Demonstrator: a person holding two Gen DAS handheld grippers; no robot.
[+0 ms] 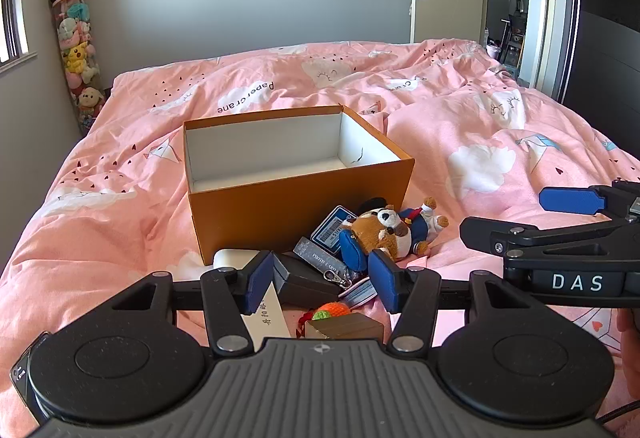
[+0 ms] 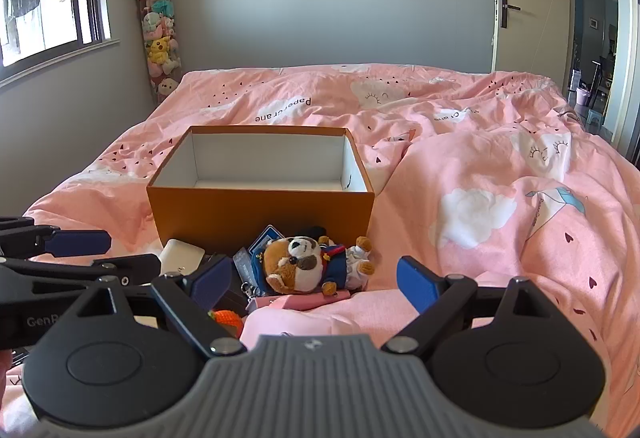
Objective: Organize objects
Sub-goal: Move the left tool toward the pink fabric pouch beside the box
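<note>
Both tongs gape wide, hold nothing: left gripper [image 1: 320, 272], right gripper [image 2: 314, 284]. Plush dog [image 2: 316, 264] lies on duvet [image 2: 500, 158] just before empty orange box [image 2: 260, 214]. I judge it light, squashy; I pinch round belly, not limbs.

Orange box [image 2: 260, 214] behind clutter, top open.

Matt cardboard box [image 1: 296, 206], cloth duvet [image 1: 480, 126]
</note>
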